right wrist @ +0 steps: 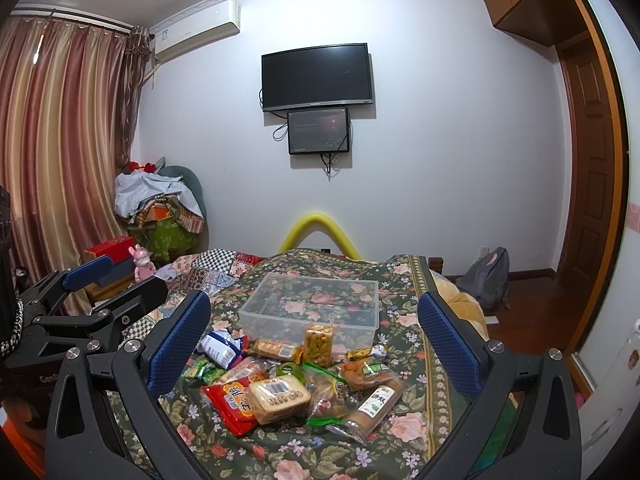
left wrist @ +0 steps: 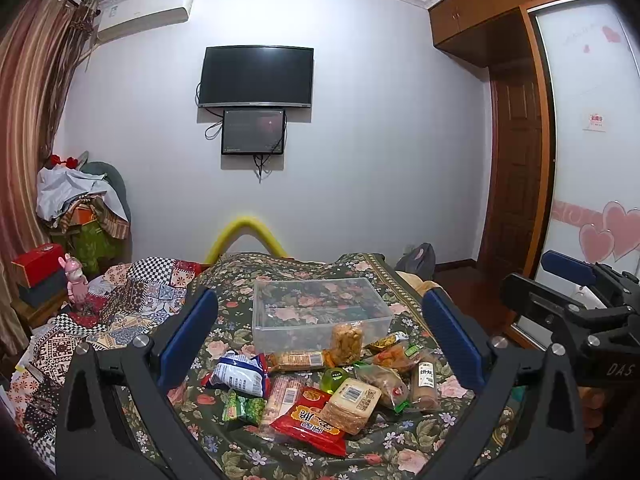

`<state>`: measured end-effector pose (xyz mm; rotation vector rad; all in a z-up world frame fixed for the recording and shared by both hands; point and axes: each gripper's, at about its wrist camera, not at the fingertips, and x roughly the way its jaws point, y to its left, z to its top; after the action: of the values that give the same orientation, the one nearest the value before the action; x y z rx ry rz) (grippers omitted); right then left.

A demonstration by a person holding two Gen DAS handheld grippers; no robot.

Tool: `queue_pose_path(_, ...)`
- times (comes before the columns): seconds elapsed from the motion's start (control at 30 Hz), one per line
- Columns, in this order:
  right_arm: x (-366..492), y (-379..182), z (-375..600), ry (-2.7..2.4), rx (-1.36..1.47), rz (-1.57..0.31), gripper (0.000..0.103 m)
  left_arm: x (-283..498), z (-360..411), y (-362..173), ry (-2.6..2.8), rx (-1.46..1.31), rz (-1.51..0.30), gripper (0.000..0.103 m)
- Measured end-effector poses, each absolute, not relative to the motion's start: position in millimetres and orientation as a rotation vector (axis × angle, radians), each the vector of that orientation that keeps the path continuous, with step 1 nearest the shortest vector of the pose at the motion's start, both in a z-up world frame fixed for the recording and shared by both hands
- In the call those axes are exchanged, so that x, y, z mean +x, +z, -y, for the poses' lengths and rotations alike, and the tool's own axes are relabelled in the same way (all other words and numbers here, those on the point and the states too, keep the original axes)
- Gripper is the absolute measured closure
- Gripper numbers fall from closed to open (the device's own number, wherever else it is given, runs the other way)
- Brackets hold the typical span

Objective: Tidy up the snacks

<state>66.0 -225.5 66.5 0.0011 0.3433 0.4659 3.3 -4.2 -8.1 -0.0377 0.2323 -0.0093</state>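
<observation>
Both grippers, left gripper (left wrist: 320, 336) and right gripper (right wrist: 314, 334), hold jaws spread above a floral bed (right wrist: 304, 456); ahead between them lie snack packets (left wrist: 316, 392) before a clear plastic box (left wrist: 320, 312), with a wall television (right wrist: 318, 76) beyond.

You see a clear, smooth plastic box (left wrist: 322, 312) on matt floral cloth bedding (left wrist: 240, 280), glossy snack wrappers (left wrist: 310, 420), and textured blue tool pads (right wrist: 180, 344).

Right tongs (right wrist: 314, 342) spread wide above snack pile (right wrist: 296, 380), clear box (right wrist: 316, 308) behind, floral bedspread (right wrist: 304, 452)
</observation>
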Motion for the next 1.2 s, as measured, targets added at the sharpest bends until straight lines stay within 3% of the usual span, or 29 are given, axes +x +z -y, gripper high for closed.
queue_pose_path(0.63,77,56,226,0.465,0.024,-0.381,0.0,12,2,-17,-0.017,-0.028,-0.254,0.0)
queue_pose_path(0.77,88,48,227,0.463,0.04,-0.421,0.0,21,-2,-23,-0.025,-0.03,-0.281,0.007)
queue_pose_path(0.87,96,41,228,0.465,0.048,-0.452,0.004,30,-8,-28,-0.029,-0.035,-0.316,0.016)
queue_pose_path(1.03,113,25,228,0.467,0.042,-0.526,0.014,50,-24,-48,-0.037,-0.045,-0.398,0.02)
queue_pose_path(1.2,131,2,233,0.463,0.076,-0.621,0.028,74,-41,-83,-0.007,-0.028,-0.527,0.03)
